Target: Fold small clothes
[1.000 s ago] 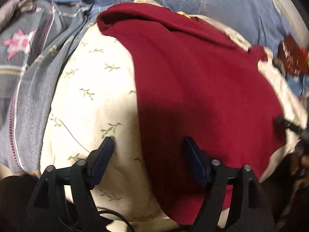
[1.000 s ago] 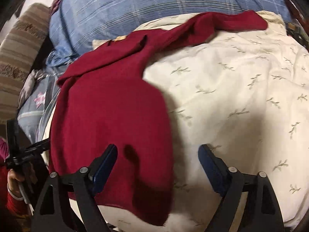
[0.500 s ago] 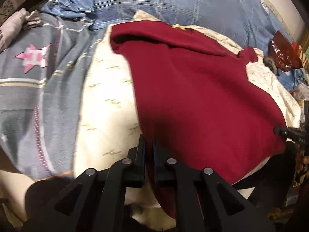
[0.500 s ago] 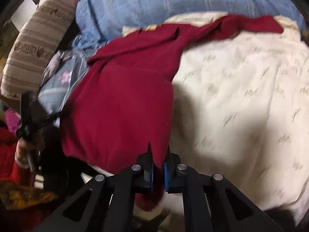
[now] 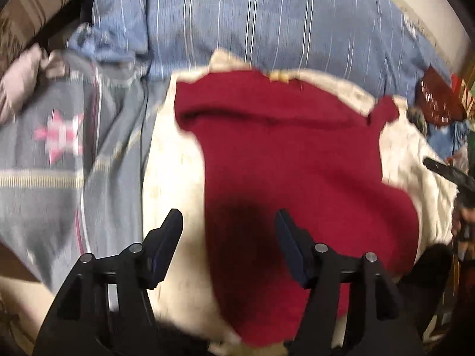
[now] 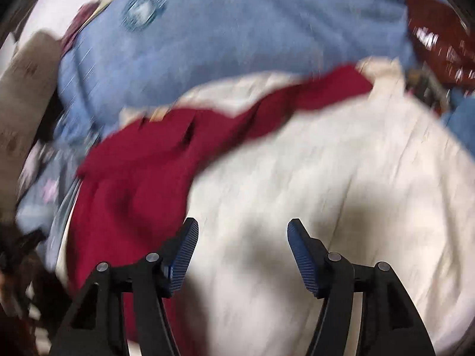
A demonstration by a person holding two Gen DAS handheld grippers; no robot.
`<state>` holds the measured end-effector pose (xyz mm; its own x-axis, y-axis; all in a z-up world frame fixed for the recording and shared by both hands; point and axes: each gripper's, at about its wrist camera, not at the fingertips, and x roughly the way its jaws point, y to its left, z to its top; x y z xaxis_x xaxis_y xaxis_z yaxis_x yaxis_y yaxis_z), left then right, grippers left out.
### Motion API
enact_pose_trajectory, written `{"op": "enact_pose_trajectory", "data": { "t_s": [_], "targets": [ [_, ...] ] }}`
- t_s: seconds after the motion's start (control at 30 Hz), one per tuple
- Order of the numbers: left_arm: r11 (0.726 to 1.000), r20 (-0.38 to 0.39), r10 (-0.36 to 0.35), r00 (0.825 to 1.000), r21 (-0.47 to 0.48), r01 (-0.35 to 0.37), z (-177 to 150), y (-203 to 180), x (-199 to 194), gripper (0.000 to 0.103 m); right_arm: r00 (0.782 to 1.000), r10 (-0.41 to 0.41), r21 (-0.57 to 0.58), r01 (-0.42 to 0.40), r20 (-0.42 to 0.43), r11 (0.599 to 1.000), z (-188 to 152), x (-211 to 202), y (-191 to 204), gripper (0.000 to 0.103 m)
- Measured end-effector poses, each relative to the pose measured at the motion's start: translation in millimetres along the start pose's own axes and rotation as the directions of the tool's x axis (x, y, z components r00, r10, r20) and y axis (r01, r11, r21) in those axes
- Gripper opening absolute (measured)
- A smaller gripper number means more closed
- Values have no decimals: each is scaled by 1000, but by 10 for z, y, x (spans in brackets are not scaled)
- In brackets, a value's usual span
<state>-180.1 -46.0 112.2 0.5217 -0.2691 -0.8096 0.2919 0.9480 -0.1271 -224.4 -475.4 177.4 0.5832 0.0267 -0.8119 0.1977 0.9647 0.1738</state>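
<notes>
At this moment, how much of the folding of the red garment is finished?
Little looks done: the red garment lies spread on the cream sheet, one sleeve stretched out, no clear fold visible. In hand: nothing; the left gripper and right gripper are opening with no cloth between their jaws. Left: apparently all the folding.

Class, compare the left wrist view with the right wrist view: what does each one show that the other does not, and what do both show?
Only the left wrist view shows the left gripper, jaws opening above the garment's near edge, nothing between them.

Only the right wrist view shows the right gripper, jaws opening, empty, over bare cream sheet, and the garment's long sleeve.

Both show the red garment on that sheet, the blue striped bedding and the grey star-patterned cloth.
</notes>
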Motion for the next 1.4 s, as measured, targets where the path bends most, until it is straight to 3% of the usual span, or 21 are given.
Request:
{"op": "enact_pose_trajectory", "data": {
  "t_s": [0.1, 0.2, 0.33, 0.43, 0.5, 0.53, 0.63, 0.7, 0.83, 0.97, 1.1, 1.17, 1.23, 1.3, 1.33, 1.4],
  "targets": [
    [1000, 40, -25, 999, 4, 24, 332, -109, 148, 75, 998, -30, 68, 25, 60, 997, 605, 262, -122, 71],
    [999, 42, -35, 998, -2, 35, 653, -220, 445, 75, 993, -101, 173, 89, 65, 981, 1104, 664, -364, 74],
    [1000, 41, 12, 999, 21, -13, 995, -391, 918, 75, 989, -142, 290, 148, -44, 945, 1573, 1319, -676, 74],
    [998, 28, 41, 999, 37, -42, 1133, -433, 1247, 75, 978, -181, 333, 205, -103, 920, 1671, 1694, -850, 71],
    [999, 15, 41, 999, 31, -41, 1125, -388, 1414, 75, 964, -206, 332, 252, -170, 909, 1662, 1917, -961, 43],
    [999, 8, 40, 999, 29, -40, 1106, -359, 1453, 75, 964, -198, 345, 250, -179, 905, 1630, 1961, -1022, 11],
    [999, -18, 37, 999, 34, -37, 1091, -273, 1511, 75, 989, -125, 407, 147, -80, 901, 1513, 1774, -1182, 7],
    [1000, 6, 26, 1000, 0, -26, 1131, -203, 1430, 75, 996, -89, 404, 85, -7, 911, 1475, 1544, -1157, 7],
    [995, 74, -12, 997, -98, 19, 1245, -22, 1264, 75, 991, 28, 250, -60, 130, 966, 1545, 1017, -688, 7],
    [983, 115, -30, 993, -177, 50, 1275, 191, 1165, 75, 966, 187, -4, -189, 181, 982, 1554, 642, 234, 7],
    [969, 157, -18, 987, -240, 56, 1258, 390, 1118, 75, 937, 338, -263, -305, 92, 916, 1261, 738, 1299, 7],
    [964, 160, -18, 987, -260, 59, 1250, 463, 1132, 75, 947, 322, -394, -298, -5, 869, 863, 1019, 1785, 9],
    [960, 151, -17, 988, -272, 58, 1246, 514, 1164, 75, 956, 268, -428, -293, -120, 855, 542, 1355, 2006, 14],
    [958, 148, -21, 989, -281, 62, 1245, 548, 1180, 75, 947, 215, -414, -299, -238, 860, 375, 1673, 2051, 18],
    [956, 148, -25, 989, -286, 67, 1247, 561, 1190, 75, 943, 211, -397, -302, -259, 866, 355, 1710, 2019, 20],
    [952, 147, -44, 988, -294, 86, 1262, 569, 1192, 75, 944, 242, -368, -311, -223, 876, 349, 1555, 1890, 35]
  ]
}}
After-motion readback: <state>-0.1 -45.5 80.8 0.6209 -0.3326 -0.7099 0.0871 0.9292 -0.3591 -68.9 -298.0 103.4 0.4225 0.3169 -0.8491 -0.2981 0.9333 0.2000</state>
